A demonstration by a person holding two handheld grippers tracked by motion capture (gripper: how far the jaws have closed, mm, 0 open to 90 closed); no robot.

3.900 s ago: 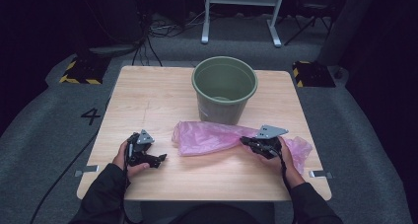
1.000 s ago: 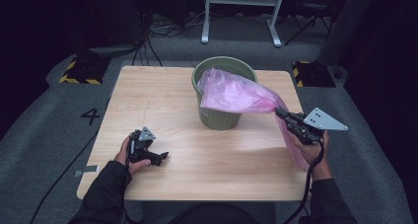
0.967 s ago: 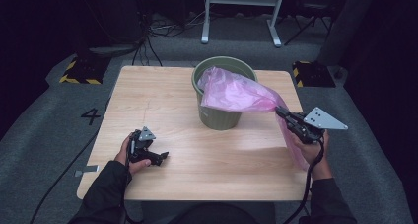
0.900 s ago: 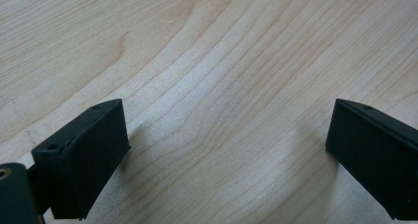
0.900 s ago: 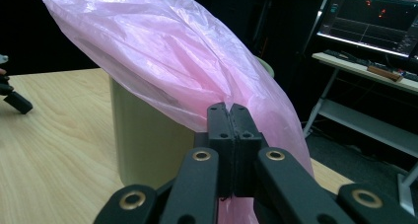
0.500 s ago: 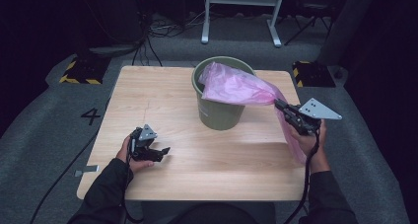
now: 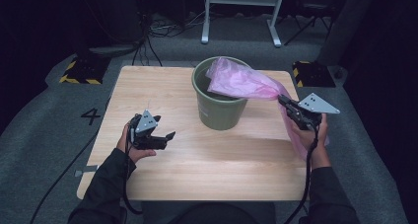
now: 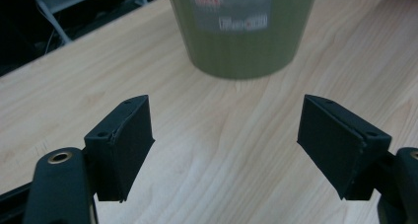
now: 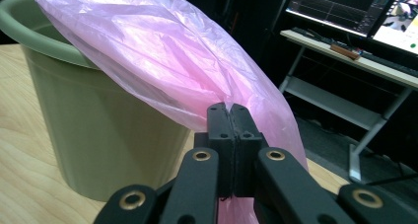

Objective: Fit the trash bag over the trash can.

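Pink plastic was what you had clamped in your right gripper: its jaws were pressed together on a pinch of the bag, as the right gripper view showed with the film bunched between the pads. From that pinch the bag stretched up and across to the rim of the green bin, its far end draped over the opening, while another part hung down past your right hand. Your left gripper was near the table's left side, well apart from the bin. Its jaws had just been closing a little, yet stood wide apart with nothing between them.
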